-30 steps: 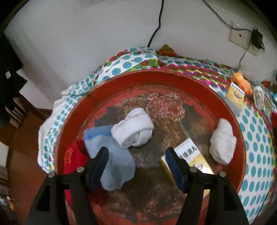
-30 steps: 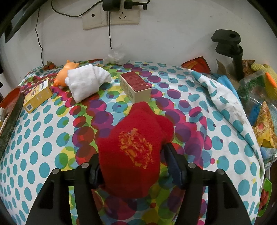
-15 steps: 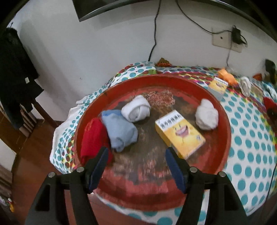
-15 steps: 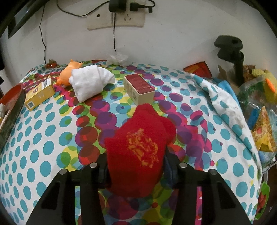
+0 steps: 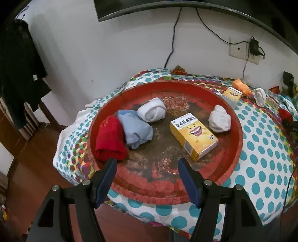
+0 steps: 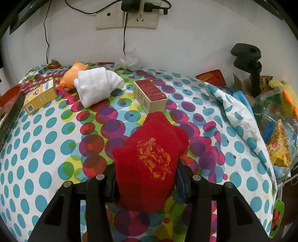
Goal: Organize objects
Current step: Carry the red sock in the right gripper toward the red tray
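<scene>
A white wall (image 5: 121,55) carries a beige socket plate (image 6: 126,20) with 1 black charger (image 6: 131,4) plugged in and thin cables trailing down. Dark clothing (image 5: 16,74) hangs at the left above a reddish-brown wooden floor (image 5: 33,167), and a polka-dot tablecloth (image 6: 46,149) covers the table.

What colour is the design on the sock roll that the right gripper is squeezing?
Orange-yellow, on the red rolled sock pinched in the right gripper; it shows best in the right wrist view.

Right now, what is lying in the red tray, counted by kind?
Red sock bundle: 1
Blue sock bundle: 1
White sock bundles: 2
Yellow box: 1
Total in the red tray: 5
</scene>
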Action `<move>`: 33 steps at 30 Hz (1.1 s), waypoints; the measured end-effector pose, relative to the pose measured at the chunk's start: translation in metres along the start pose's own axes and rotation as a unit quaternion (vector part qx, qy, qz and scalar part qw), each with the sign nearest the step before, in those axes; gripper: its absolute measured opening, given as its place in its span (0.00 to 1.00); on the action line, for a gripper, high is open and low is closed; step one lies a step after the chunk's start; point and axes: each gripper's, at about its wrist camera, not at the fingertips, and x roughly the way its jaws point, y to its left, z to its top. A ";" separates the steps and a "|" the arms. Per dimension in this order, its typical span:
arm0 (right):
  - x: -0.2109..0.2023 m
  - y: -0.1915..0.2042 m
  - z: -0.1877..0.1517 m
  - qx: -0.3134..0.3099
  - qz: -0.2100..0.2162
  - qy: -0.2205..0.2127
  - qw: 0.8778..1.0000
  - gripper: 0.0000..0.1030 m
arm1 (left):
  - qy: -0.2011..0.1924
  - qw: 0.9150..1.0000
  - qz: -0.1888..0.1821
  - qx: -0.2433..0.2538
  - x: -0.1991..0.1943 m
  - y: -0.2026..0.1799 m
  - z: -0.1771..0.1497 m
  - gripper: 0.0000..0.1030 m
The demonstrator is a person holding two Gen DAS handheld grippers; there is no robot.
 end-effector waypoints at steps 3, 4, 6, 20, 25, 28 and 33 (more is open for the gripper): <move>0.000 -0.001 -0.001 0.039 -0.009 0.007 0.999 0.44 | 0.000 1.000 -0.006 0.002 -0.001 0.001 -0.001 0.68; 0.000 -0.003 -0.001 0.064 -0.009 0.012 0.998 0.44 | 0.002 1.000 -0.008 -0.001 -0.001 0.002 -0.002 0.68; 0.000 -0.003 -0.001 0.091 -0.016 0.016 0.996 0.44 | 0.014 1.000 -0.015 -0.006 0.003 0.004 -0.003 0.68; -0.042 0.043 -0.005 0.067 -0.003 0.001 0.998 0.40 | 0.036 0.999 -0.015 -0.025 0.013 0.016 -0.007 0.68; -0.056 0.074 -0.005 0.029 0.025 0.000 0.999 0.40 | 0.038 0.999 -0.015 -0.030 0.014 0.018 -0.007 0.68; -0.062 0.095 -0.003 0.012 0.045 -0.005 0.999 0.40 | 0.037 0.999 -0.017 -0.032 0.014 0.019 -0.007 0.68; -0.070 0.130 0.002 -0.013 0.067 -0.014 0.998 0.40 | 0.041 0.998 -0.017 -0.034 0.016 0.020 -0.007 0.68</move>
